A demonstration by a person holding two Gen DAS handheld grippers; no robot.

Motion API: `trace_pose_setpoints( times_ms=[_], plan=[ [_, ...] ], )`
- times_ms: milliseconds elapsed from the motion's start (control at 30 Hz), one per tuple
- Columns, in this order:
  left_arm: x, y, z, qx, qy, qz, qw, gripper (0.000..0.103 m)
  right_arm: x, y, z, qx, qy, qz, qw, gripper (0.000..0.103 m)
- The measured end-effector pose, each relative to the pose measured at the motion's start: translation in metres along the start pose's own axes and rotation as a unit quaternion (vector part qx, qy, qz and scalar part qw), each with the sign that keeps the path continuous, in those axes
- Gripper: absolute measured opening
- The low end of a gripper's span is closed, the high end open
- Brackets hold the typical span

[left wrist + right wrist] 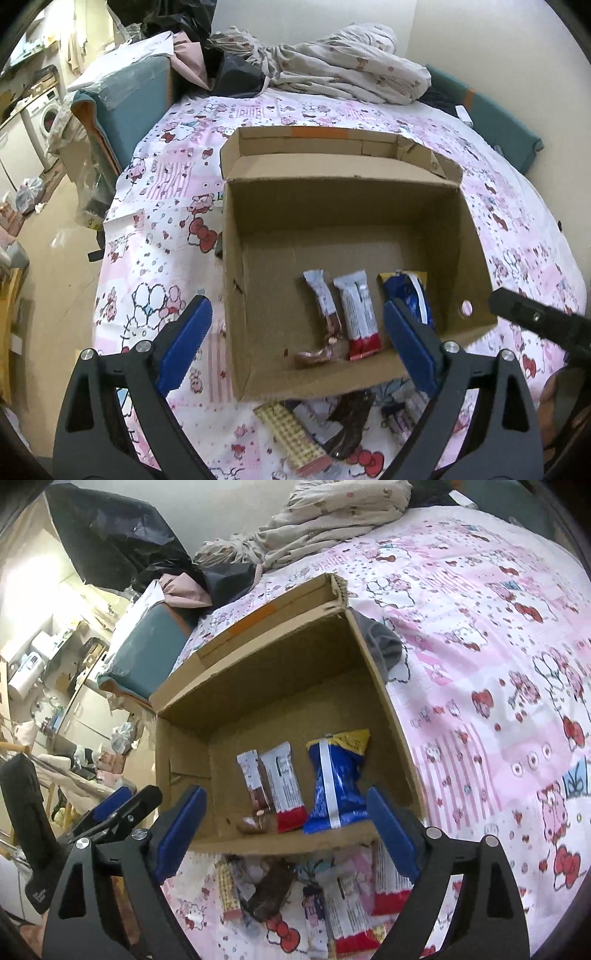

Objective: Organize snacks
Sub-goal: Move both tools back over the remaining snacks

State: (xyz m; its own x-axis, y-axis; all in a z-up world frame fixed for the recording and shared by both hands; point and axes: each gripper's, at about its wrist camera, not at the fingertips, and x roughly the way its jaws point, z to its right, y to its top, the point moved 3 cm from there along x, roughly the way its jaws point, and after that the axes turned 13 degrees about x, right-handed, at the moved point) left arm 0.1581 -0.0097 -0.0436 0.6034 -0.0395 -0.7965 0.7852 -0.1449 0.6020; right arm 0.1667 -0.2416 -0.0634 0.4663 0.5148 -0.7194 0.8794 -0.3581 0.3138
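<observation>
An open cardboard box (pixel 406 206) (pixel 258 686) stands on the pink patterned bedsheet. Inside at its near wall lie a brown-and-white bar (pixel 325 310) (pixel 255 786), a white-and-red bar (pixel 360 314) (pixel 286 790) and a blue packet (pixel 415 295) (pixel 338 782). More snacks lie on the sheet in front of the box: a yellow checked wafer (pixel 291 439) (pixel 227 890), a dark brown packet (pixel 351 421) (pixel 271 890) and white-and-red bars (pixel 347 904). My left gripper (pixel 295 343) is open and empty over the box's near edge. My right gripper (pixel 284 830) is open and empty there too.
Crumpled bedding (pixel 340 70) and dark clothes (pixel 236 74) lie at the bed's far end. A teal cushion (pixel 129 99) sits at the left bed edge, with floor and a washing machine (pixel 44 114) beyond. A grey cloth (pixel 384 646) lies right of the box.
</observation>
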Motion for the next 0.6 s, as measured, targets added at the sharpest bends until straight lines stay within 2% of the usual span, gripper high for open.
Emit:
trace_pose_setpoints(
  times_ms=[467, 600],
  plan=[
    [-0.022, -0.037, -0.008, -0.028, -0.012, -0.025, 0.9992, 0.092, -0.025, -0.031, 0.018, 0.026, -0.008, -0.012, 1.000, 0.091],
    [-0.022, -0.046, -0.007, -0.034, -0.015, -0.040, 0.9985, 0.092, -0.028, -0.040, 0.025, 0.026, -0.023, -0.017, 0.999, 0.091]
  ],
)
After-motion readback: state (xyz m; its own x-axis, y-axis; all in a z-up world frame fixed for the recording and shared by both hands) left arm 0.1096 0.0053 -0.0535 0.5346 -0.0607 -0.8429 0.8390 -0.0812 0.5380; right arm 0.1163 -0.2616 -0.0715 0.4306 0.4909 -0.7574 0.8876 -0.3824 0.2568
